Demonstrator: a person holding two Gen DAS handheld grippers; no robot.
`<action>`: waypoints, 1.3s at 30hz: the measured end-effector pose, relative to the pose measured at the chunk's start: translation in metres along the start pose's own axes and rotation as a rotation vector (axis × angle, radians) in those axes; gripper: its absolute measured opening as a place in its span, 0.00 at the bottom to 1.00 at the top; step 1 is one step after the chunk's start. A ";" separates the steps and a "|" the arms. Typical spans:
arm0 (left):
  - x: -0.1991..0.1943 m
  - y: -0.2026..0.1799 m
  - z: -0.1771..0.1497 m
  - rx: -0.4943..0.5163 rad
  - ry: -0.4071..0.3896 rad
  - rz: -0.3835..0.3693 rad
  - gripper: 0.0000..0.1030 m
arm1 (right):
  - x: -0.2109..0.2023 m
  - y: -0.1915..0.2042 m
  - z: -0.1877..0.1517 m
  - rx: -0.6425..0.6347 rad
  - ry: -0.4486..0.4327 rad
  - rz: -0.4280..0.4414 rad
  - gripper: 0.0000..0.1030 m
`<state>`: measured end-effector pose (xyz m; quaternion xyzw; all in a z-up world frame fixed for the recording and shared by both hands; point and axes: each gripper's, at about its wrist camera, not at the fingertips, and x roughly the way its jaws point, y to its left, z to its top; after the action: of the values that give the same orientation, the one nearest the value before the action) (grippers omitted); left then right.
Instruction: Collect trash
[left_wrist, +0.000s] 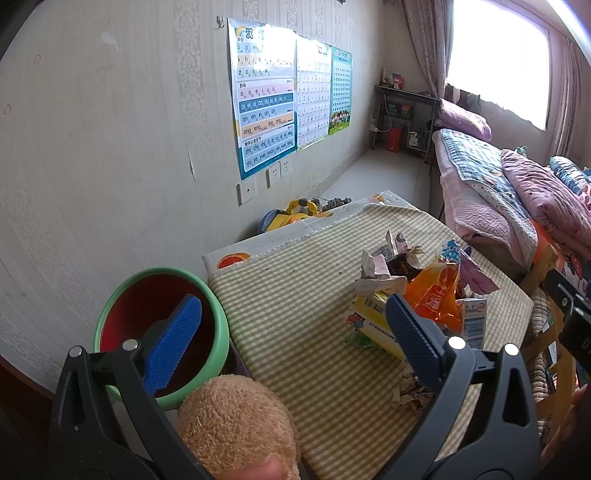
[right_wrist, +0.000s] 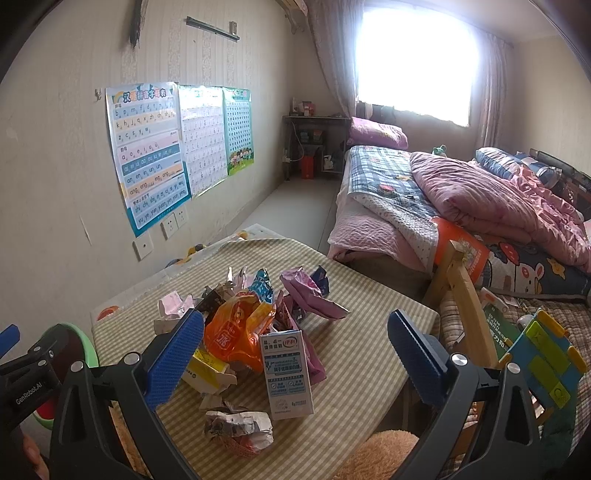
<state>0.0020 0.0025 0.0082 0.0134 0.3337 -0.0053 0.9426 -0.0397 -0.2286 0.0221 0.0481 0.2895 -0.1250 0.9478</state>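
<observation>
Nothing is getting binned yet: both the left gripper (left_wrist: 293, 334) and right gripper (right_wrist: 295, 350) are hanging wide open and empty, the trash pile (right_wrist: 255, 325) is sitting untouched on the table (right_wrist: 369, 350), and the green bin (left_wrist: 162, 332) is waiting at nine o'clock.

Worktop (right_wrist: 351, 369), checked cloth: your clear lane is the bare strip along the near and right edge, and the wide bare patch on the left half, between the trash pile (right_wrist: 251, 332) and the green bin (left_wrist: 218, 332).

Obstacles: the pile fills the middle; a milk carton (right_wrist: 286, 373) stands upright at its front; a crumpled wrapper (right_wrist: 240, 430) lies near you; a wooden frame (right_wrist: 465, 306) flanks the right edge; a plush toy (left_wrist: 236, 424) crowds your near edge.
</observation>
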 end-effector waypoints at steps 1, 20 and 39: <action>0.000 0.000 0.000 0.001 0.000 0.000 0.95 | 0.000 0.000 0.000 0.000 0.000 0.000 0.93; 0.009 -0.007 -0.003 0.048 0.028 -0.030 0.95 | 0.006 -0.007 -0.004 -0.016 0.013 -0.021 0.93; 0.158 -0.085 -0.023 -0.090 0.462 -0.313 0.83 | 0.048 -0.063 -0.033 0.092 0.166 0.062 0.93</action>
<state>0.1093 -0.0820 -0.1108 -0.0792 0.5374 -0.1329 0.8290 -0.0356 -0.2937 -0.0331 0.1106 0.3592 -0.1045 0.9208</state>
